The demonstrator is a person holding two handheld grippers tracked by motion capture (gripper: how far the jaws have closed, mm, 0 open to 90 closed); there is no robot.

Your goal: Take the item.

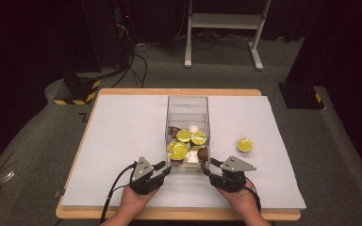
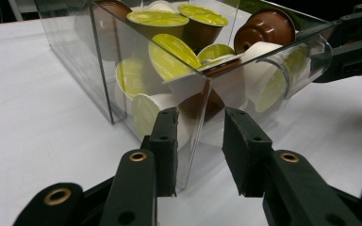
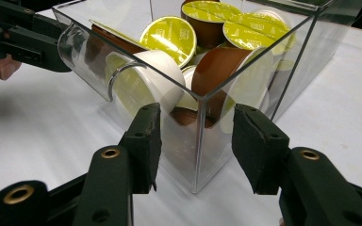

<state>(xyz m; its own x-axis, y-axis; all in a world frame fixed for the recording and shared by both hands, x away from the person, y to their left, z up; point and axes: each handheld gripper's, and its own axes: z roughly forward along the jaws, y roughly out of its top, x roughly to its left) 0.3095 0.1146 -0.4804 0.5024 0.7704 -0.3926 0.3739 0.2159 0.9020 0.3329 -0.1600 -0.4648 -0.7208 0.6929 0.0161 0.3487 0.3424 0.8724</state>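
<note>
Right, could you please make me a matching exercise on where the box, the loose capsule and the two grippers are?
1 clear box
2 loose capsule
3 left gripper
4 right gripper

A at the box's near right corner
B lying on the white mat, right of the box
C at the box's near left corner
D standing mid-mat, holding many capsules

Pairs: 1-D, 2-B, 3-C, 4-A

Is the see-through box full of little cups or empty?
Partly full. The clear box holds a pile of coffee cups at its near end; one more cup lies outside on the table.
</note>
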